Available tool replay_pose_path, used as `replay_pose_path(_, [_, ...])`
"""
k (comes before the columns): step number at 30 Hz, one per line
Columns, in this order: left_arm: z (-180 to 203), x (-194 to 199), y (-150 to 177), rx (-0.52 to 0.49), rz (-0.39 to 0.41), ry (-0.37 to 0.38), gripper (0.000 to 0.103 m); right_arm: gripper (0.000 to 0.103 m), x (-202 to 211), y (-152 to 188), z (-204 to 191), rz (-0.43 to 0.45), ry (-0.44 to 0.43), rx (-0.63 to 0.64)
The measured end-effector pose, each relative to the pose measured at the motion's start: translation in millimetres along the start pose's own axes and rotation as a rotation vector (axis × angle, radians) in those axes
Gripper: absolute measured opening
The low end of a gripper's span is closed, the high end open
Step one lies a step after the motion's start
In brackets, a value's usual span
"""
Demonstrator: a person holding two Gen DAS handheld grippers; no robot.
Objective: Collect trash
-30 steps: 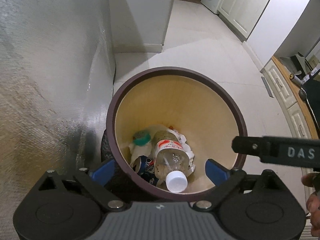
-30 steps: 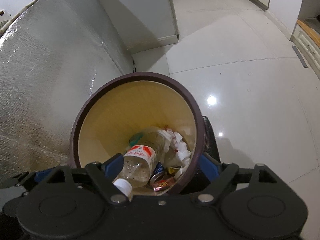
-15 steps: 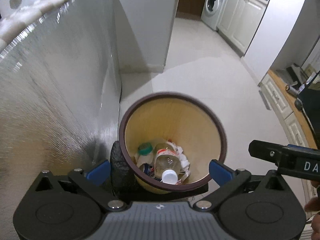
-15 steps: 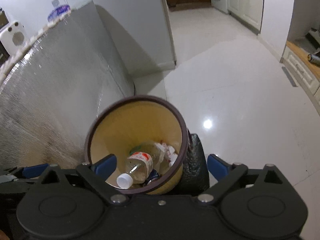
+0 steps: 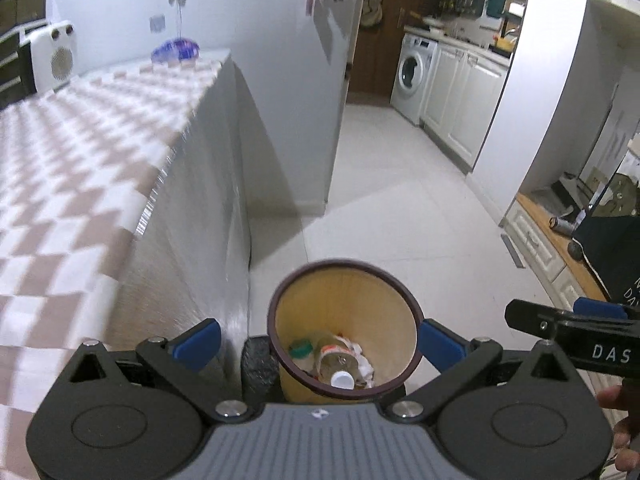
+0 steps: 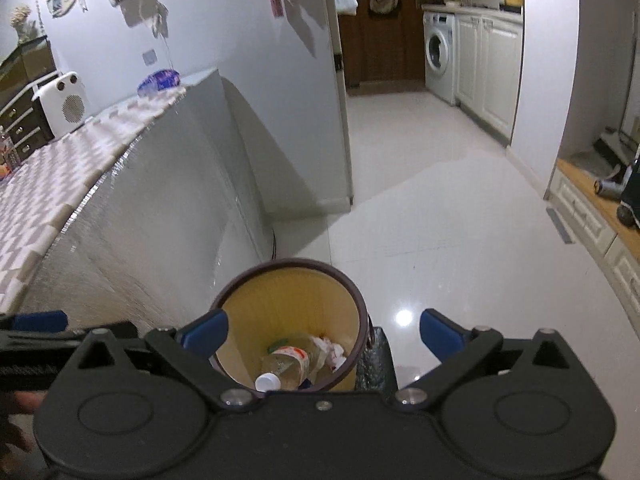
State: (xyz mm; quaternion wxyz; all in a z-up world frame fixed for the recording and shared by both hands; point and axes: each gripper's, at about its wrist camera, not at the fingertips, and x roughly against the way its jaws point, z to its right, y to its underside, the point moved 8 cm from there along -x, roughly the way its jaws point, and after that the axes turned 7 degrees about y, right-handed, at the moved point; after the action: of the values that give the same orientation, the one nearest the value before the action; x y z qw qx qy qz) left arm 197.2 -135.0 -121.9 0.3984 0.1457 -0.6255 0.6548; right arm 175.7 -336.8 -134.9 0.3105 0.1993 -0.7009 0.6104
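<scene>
Both grippers empty over one trash bin.
Left gripper (image 5: 318, 344) and right gripper (image 6: 324, 332) were spread wide, holding nothing. One bin (image 5: 345, 270) sat lower centre of frame on the floor, containing one clear bottle (image 5: 338, 364), white cap up.

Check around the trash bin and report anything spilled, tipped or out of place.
Nothing stands out. The trash bin stands upright on the floor, with the plastic bottle and crumpled paper inside it. No litter shows on the visible tiles. Both grippers, left and right, are open and empty.
</scene>
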Motion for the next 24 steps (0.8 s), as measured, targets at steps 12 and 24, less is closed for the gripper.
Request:
replay_pose_path(12, [-16, 64, -2, -0.019, 0.093, -0.050, 0.103, 0.103, 57, -3, -12, 0.081, 0.015, 0.020])
replay_pose_path(24, [-37, 109, 16, -0.016, 0.130, -0.103, 0.103, 0.103, 95, 13, -24, 0.122, 0.025, 0.032])
